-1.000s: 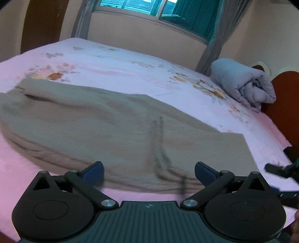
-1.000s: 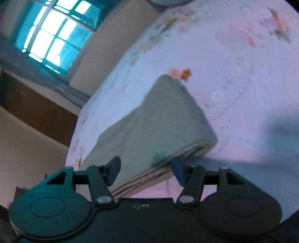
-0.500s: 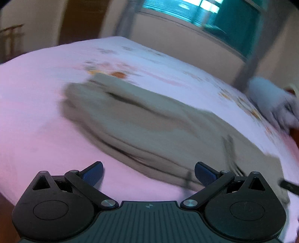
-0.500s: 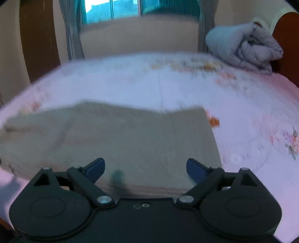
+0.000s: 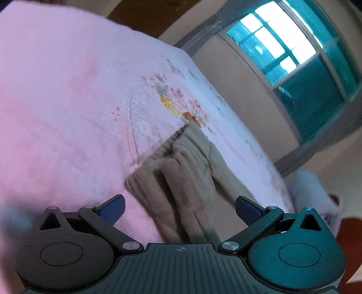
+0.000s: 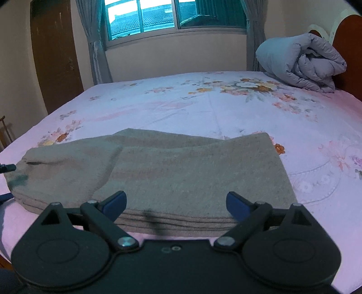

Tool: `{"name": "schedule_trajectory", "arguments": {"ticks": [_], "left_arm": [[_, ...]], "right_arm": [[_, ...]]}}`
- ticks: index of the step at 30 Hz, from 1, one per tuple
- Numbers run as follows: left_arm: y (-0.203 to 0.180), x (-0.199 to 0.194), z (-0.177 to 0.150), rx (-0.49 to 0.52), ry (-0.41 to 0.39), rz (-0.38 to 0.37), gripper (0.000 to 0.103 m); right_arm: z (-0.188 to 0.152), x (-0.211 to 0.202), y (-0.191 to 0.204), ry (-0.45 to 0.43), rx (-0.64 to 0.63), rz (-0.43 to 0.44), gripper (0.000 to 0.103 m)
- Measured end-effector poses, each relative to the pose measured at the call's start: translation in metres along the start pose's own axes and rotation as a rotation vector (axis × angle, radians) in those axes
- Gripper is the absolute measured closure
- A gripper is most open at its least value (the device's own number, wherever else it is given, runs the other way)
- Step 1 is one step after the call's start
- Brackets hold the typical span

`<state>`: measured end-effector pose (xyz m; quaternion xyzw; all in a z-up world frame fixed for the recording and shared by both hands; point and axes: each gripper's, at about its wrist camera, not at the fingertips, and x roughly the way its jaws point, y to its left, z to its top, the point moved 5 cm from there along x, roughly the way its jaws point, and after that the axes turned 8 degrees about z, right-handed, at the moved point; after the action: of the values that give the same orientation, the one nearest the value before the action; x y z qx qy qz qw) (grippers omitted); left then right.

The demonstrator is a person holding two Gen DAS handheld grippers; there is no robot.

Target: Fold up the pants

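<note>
Nearest in the right view: right claw point(image 6: 175, 203) spread wide, empty, poised just short of the stacked near edge of the pants point(image 6: 181, 176), not touching. Left claw point(image 5: 179, 209) likewise spread wide and empty, tilted, aimed at the bunched, ribbed end of the pants point(image 5: 181, 171); contact with the cloth hard to tell through the blur. Pants lying folded lengthwise on the bed point(image 6: 226, 104), several layers thick along the front edge, near the bed's front side. Farther back: bare floral sheet, then a rolled quilt point(image 6: 301, 61) by the headboard, then the window point(image 6: 174, 15).

Likely trouble from here: pinching only the top layer of the stack, so the lower layers stay behind and the fold splits. Uneven lift between the two claws, skewing the edges. Dragging the bunched end and adding wrinkles rather than flattening them. Too shallow a bite on thick cloth, letting it slip out mid-fold.
</note>
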<state>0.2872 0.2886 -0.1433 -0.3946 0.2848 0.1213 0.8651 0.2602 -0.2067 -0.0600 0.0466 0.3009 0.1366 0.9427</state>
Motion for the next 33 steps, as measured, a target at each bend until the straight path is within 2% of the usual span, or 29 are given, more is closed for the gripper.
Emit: {"name": "schedule_trajectory", "arguments": {"ticks": [6, 7, 8, 10, 13, 17, 18, 19, 20, 21, 23, 25, 26, 27, 29, 30, 31, 32, 33], "left_arm": [[-0.006, 0.028, 0.01, -0.004, -0.003, -0.012, 0.0], [-0.007, 0.03, 0.011, 0.006, -0.004, -0.005, 0.007], [-0.007, 0.029, 0.012, 0.008, -0.023, 0.019, 0.062], [0.004, 0.029, 0.016, -0.085, -0.004, -0.009, 0.064], [-0.004, 0.02, 0.019, -0.031, -0.043, -0.034, 0.066], [-0.017, 0.009, 0.03, -0.025, -0.056, -0.081, 0.069], [-0.021, 0.005, 0.033, -0.015, -0.061, -0.092, 0.069], [-0.028, 0.001, 0.036, 0.006, -0.066, -0.107, 0.069], [-0.034, -0.004, 0.039, 0.025, -0.075, -0.123, 0.069], [-0.043, -0.007, 0.042, 0.053, -0.082, -0.132, 0.069], [-0.052, -0.019, 0.045, 0.084, -0.086, -0.141, 0.069], [-0.061, -0.02, 0.05, 0.11, -0.088, -0.138, 0.069], [-0.064, -0.025, 0.05, 0.115, -0.088, -0.142, 0.069], [-0.068, -0.029, 0.05, 0.121, -0.085, -0.149, 0.069], [-0.079, -0.038, 0.048, 0.138, -0.097, -0.157, 0.069], [-0.088, -0.043, 0.049, 0.148, -0.106, -0.167, 0.069], [-0.094, -0.051, 0.048, 0.157, -0.113, -0.179, 0.069], [-0.103, -0.061, 0.045, 0.171, -0.122, -0.19, 0.069], [-0.116, -0.068, 0.044, 0.195, -0.132, -0.203, 0.069]], "right_arm": [[0.004, 0.003, 0.003, -0.019, -0.004, -0.049, 0.014], [0.005, 0.007, 0.004, -0.016, -0.003, -0.056, 0.014], [0.006, 0.01, 0.005, -0.012, 0.004, -0.052, 0.014], [0.008, 0.015, 0.013, -0.014, 0.0, -0.049, 0.014], [0.01, 0.023, 0.035, -0.021, -0.036, -0.003, 0.013], [0.003, 0.045, 0.072, 0.012, -0.176, -0.002, 0.01], [-0.005, 0.056, 0.077, 0.051, -0.221, -0.024, 0.008], [-0.017, 0.075, 0.08, 0.156, -0.266, -0.058, 0.008], [-0.028, 0.088, 0.081, 0.218, -0.285, -0.075, 0.008], [-0.03, 0.088, 0.081, 0.186, -0.289, -0.078, 0.007], [-0.025, 0.084, 0.081, 0.187, -0.266, -0.089, 0.009], [-0.019, 0.068, 0.085, 0.093, -0.259, -0.081, 0.01], [-0.023, 0.069, 0.087, 0.087, -0.298, -0.092, 0.008], [-0.034, 0.081, 0.086, 0.174, -0.323, -0.099, 0.009], [-0.032, 0.084, 0.081, 0.188, -0.282, -0.075, 0.009], [-0.025, 0.08, 0.078, 0.181, -0.247, -0.067, 0.012], [-0.019, 0.07, 0.076, 0.129, -0.21, -0.048, 0.012], [-0.012, 0.053, 0.073, 0.041, -0.182, -0.028, 0.011], [-0.009, 0.038, 0.07, -0.017, -0.168, -0.018, 0.006]]}}
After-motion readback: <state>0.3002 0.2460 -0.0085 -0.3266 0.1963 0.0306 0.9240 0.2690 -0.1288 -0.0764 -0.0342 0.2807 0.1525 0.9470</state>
